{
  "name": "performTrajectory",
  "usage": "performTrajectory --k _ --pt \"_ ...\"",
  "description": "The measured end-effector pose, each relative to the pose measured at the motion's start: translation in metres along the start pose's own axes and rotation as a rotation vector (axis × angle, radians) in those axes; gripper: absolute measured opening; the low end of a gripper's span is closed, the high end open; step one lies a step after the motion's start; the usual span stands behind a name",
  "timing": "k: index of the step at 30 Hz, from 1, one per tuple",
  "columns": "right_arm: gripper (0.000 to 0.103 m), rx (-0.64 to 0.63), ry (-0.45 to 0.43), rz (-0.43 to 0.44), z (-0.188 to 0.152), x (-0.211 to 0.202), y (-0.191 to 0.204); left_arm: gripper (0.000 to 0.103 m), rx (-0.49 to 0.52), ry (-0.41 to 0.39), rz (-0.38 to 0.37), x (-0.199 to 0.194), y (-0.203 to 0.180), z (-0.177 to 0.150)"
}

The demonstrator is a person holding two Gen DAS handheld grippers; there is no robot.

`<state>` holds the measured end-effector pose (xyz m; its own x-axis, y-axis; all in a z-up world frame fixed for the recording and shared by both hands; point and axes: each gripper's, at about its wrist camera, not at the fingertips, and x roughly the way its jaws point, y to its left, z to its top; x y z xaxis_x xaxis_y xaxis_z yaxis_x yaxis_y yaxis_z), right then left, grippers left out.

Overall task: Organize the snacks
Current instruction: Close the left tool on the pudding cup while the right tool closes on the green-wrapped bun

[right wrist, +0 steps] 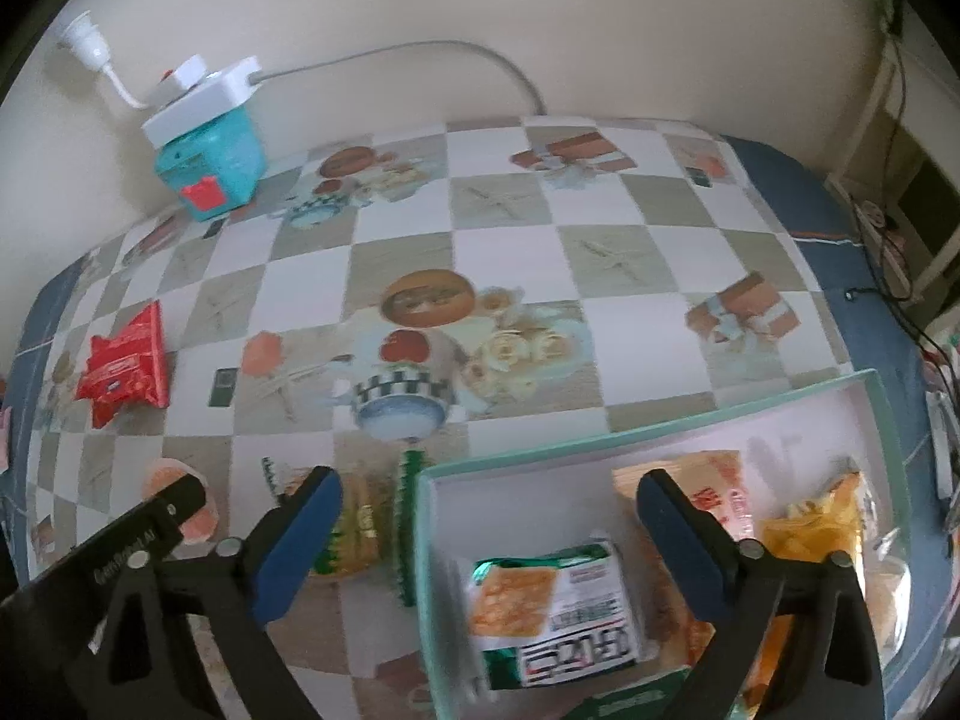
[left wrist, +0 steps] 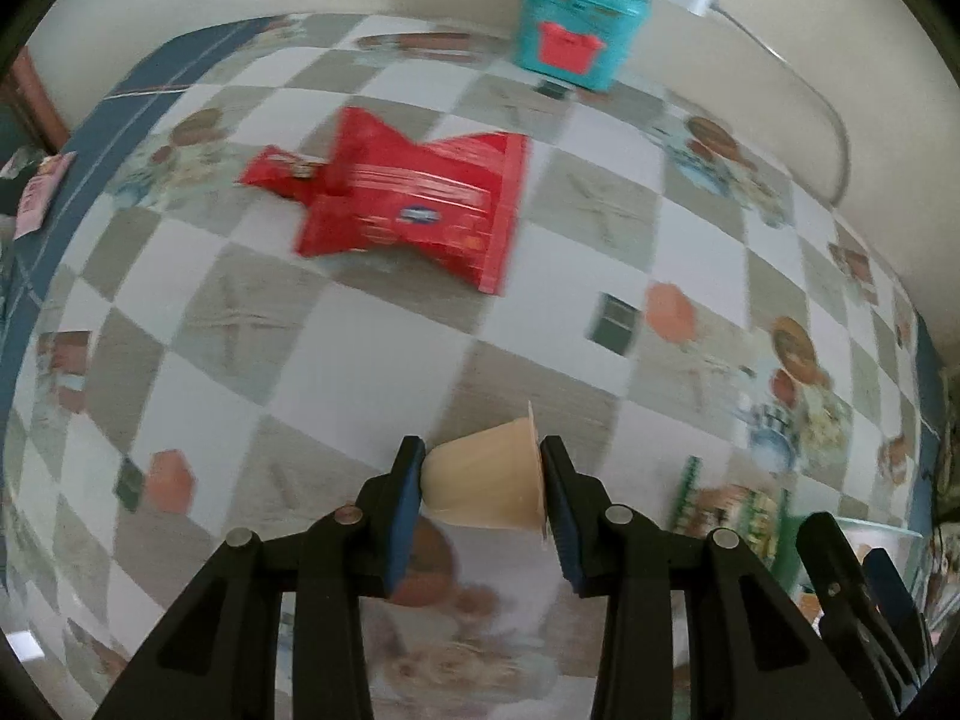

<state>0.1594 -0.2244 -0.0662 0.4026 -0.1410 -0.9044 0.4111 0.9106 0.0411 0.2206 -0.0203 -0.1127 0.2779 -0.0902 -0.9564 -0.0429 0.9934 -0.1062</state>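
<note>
Sorting partly done: several snack packets (right wrist: 552,618) lie in the box (right wrist: 660,414). Left gripper (left wrist: 483,489) clamps a jelly cup (left wrist: 486,480) above the table (left wrist: 372,360); right gripper (right wrist: 489,540) gapes empty. Red packets (left wrist: 414,204) remain outside.

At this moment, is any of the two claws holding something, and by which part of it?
The left claw holds a small cream jelly cup lying sideways, one pad on its base and one on its lidded top. The right claw is open and holds nothing.
</note>
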Motion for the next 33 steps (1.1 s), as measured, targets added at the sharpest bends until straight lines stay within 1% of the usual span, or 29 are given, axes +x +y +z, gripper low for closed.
performTrajectory --k 4,10,11,15,21,25,33 --pt "0.083 -0.017 0.007 0.074 -0.001 -0.001 0.013 0.041 -0.016 -0.009 0.037 -0.001 0.012 0.003" --pt "0.076 -0.084 -0.006 0.121 -0.005 -0.005 0.035 0.041 -0.042 -0.002 0.024 -0.003 0.026 0.004" --pt "0.075 -0.093 -0.007 0.131 -0.005 -0.005 0.038 0.041 -0.045 -0.001 0.024 -0.002 0.024 0.006" --pt "0.069 -0.111 0.014 0.172 -0.008 0.000 0.047 0.041 -0.055 0.001 0.023 -0.004 0.031 0.006" --pt "0.068 -0.113 0.042 0.145 -0.012 0.012 0.048 0.041 -0.068 0.004 0.017 -0.002 0.038 0.007" --pt "0.067 -0.117 0.036 0.136 -0.014 0.014 0.048 0.041 -0.069 0.005 0.016 -0.002 0.038 0.007" --pt "0.064 -0.150 0.049 0.182 -0.022 0.019 0.062 0.041 -0.080 0.008 0.013 -0.001 0.042 0.008"
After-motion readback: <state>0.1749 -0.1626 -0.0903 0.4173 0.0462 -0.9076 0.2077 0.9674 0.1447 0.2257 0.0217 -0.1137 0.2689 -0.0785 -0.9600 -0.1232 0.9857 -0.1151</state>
